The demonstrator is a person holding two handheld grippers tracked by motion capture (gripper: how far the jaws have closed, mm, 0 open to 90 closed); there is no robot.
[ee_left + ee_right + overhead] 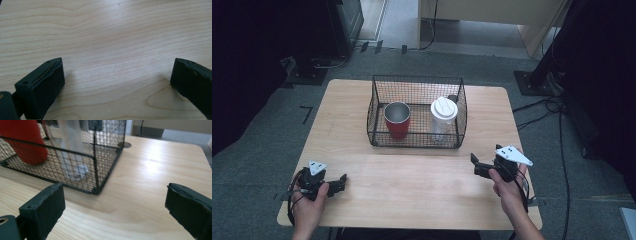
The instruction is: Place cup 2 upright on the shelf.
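A pale wooden bench [412,175] stands on grey carpet, carrying a black wire-mesh basket [377,95] that holds a red metal cup [397,120] and a clear white-lidded tumbler [443,116]. The left gripper [343,181] rests near the front edge, jaws wide, empty. The right gripper [474,165] hovers just before the basket's corner, likewise wide and empty.

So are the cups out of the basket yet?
Not yet. The red cup and the white-lidded cup both stand upright inside the wire basket. The right tool is open and empty, pointing towards the basket. The left tool is open too, low over bare table. Any lifting out is probably still to come.
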